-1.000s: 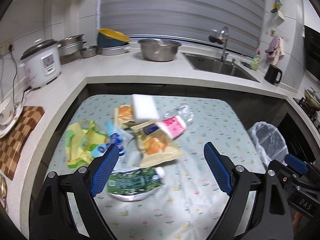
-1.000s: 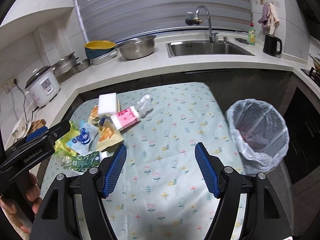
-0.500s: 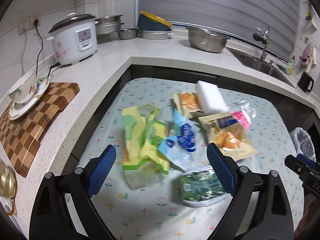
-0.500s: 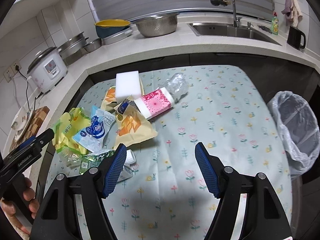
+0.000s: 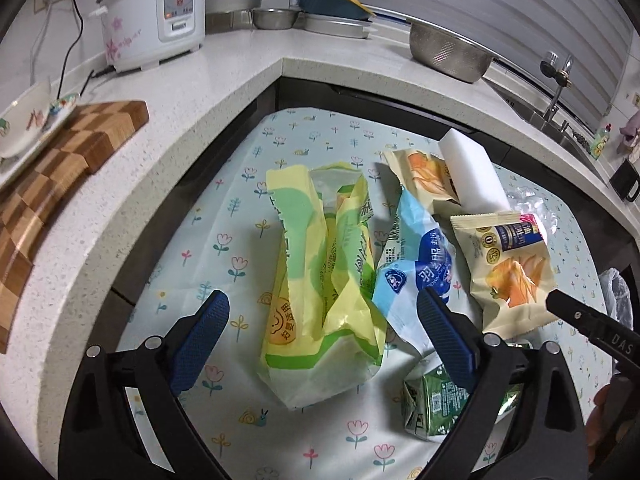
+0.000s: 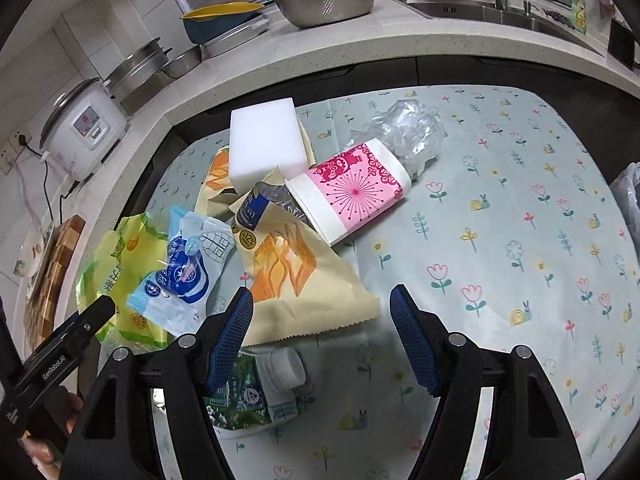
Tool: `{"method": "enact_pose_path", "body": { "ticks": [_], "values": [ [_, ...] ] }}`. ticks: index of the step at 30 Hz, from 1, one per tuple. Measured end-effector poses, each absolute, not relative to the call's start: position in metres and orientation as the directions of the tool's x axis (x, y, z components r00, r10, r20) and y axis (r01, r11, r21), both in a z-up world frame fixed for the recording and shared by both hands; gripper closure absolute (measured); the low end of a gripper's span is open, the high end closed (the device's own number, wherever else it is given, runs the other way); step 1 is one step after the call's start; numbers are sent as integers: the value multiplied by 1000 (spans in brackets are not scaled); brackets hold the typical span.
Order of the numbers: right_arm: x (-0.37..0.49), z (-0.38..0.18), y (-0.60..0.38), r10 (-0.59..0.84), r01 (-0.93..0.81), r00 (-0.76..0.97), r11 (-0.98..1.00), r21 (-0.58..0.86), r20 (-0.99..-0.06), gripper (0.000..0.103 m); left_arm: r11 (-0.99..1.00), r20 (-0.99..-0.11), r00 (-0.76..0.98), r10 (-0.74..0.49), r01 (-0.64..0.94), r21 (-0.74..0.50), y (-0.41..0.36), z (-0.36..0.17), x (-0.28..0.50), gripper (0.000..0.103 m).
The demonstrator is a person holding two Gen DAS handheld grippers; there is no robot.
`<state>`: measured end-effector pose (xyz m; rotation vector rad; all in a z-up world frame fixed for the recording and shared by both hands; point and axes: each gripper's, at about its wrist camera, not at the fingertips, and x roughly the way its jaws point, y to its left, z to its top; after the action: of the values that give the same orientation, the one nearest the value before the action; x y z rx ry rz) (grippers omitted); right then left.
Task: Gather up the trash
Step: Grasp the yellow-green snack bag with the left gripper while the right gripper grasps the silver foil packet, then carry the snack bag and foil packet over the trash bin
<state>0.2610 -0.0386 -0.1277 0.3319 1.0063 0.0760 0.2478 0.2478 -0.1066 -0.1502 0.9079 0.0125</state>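
Yellow-green bag (image 5: 320,280) between opening left gripper (image 5: 324,344) fingers, untouched

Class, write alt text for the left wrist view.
The left gripper, its jaws opening, frames a crumpled yellow-green plastic bag on a floral tablecloth, beside a blue-white wrapper and other litter. A white rice cooker stands on the counter behind.

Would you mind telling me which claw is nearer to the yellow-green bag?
Left. The left claw straddles the yellow-green bag, opening, not touching. The right claw is off to its right, over the tan wrapper.
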Motion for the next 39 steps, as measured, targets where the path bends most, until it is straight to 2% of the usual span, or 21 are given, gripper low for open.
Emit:
{"method": "enact_pose_path", "body": {
  "ticks": [7, 9, 13, 14, 15, 16, 18, 20, 22, 24, 39],
  "values": [
    [283, -149, -31, 259, 101, 505, 930, 354, -824, 35, 973, -796, 595, -108, -102, -207, 261, -120, 262, 14],
    [286, -153, -29, 264, 102, 501, 928, 359, -824, 35, 968, -800, 587, -119, -109, -224, 265, -123, 265, 20],
    [289, -154, -27, 287, 95, 503, 919, 382, -815, 39, 966, -811, 569, -140, -100, -237, 267, -128, 266, 45],
    [290, -154, -26, 290, 90, 504, 919, 384, -813, 48, 966, -812, 567, -140, -102, -238, 268, -129, 266, 53],
    [289, -153, -26, 293, 85, 503, 919, 384, -813, 57, 966, -813, 564, -140, -102, -237, 268, -129, 266, 56],
    [289, -152, -25, 297, 80, 504, 919, 387, -811, 62, 966, -814, 564, -142, -102, -240, 269, -129, 265, 62],
    [286, -147, -24, 308, 71, 517, 914, 399, -799, 80, 964, -812, 566, -140, -108, -242, 269, -126, 263, 69],
    [285, -140, -22, 320, 58, 530, 910, 410, -785, 91, 964, -804, 580, -128, -119, -239, 271, -121, 259, 76],
    [281, -128, -22, 322, 41, 553, 911, 411, -768, 96, 964, -795, 595, -120, -122, -237, 271, -114, 255, 80],
    [276, -117, -23, 318, 26, 573, 914, 404, -755, 101, 963, -788, 605, -118, -124, -240, 271, -107, 252, 82],
    [222, -29, -61, 266, -9, 724, 927, 376, -637, 101, 972, -682, 715, -157, -10, -235, 226, -22, 222, 84]
  ]
}}
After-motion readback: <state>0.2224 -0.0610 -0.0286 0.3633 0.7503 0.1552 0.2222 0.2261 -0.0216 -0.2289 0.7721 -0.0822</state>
